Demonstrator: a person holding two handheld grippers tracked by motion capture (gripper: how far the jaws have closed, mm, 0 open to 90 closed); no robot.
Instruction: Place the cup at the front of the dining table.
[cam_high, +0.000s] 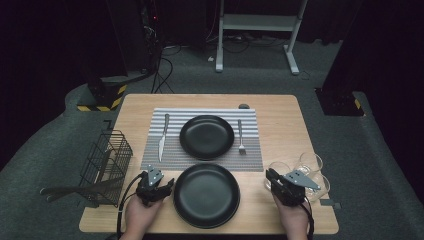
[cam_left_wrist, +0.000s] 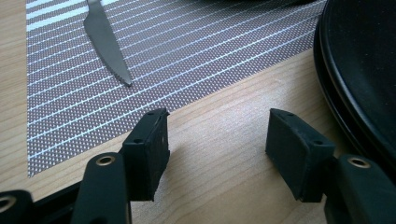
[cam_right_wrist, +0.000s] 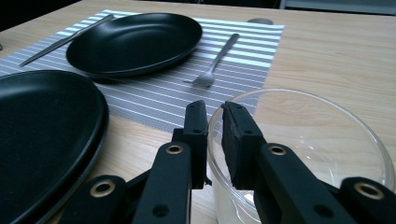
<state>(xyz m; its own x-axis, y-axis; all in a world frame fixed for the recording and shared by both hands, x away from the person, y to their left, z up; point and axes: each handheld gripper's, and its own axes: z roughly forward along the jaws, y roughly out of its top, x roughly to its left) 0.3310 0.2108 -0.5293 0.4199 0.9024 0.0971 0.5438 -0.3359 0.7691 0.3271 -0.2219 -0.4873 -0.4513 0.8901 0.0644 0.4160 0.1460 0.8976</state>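
A: Let us start from the near plate (cam_high: 206, 195), the black one at the front edge of the table (cam_high: 280, 125). What is next to it?

B: Just left of it the left gripper (cam_left_wrist: 217, 140) hovers over bare wood, with its jaws apart and nothing between them. To the right of the plate, the right gripper (cam_right_wrist: 215, 128) is closed narrow on the rim of a glass bowl (cam_right_wrist: 327, 135), one jaw inside and one outside.

A: So the bowl stands right of the near plate?

B: Yes, near the right edge of the table, with more glasses (cam_high: 312, 165) touching or just beside it.

A: And farther away?

B: Behind the near plate lies a striped mat (cam_high: 172, 150) with a second plate (cam_high: 206, 136), a knife (cam_high: 162, 137) on its left and a fork (cam_high: 241, 137) on its right.

A: What can go wrong, in your opinion?

B: I think the thin wet-looking rim can slip from the pads, because the grip is only on one edge. Also, if the bowl lifts tilted, it can knock the glasses beside it.
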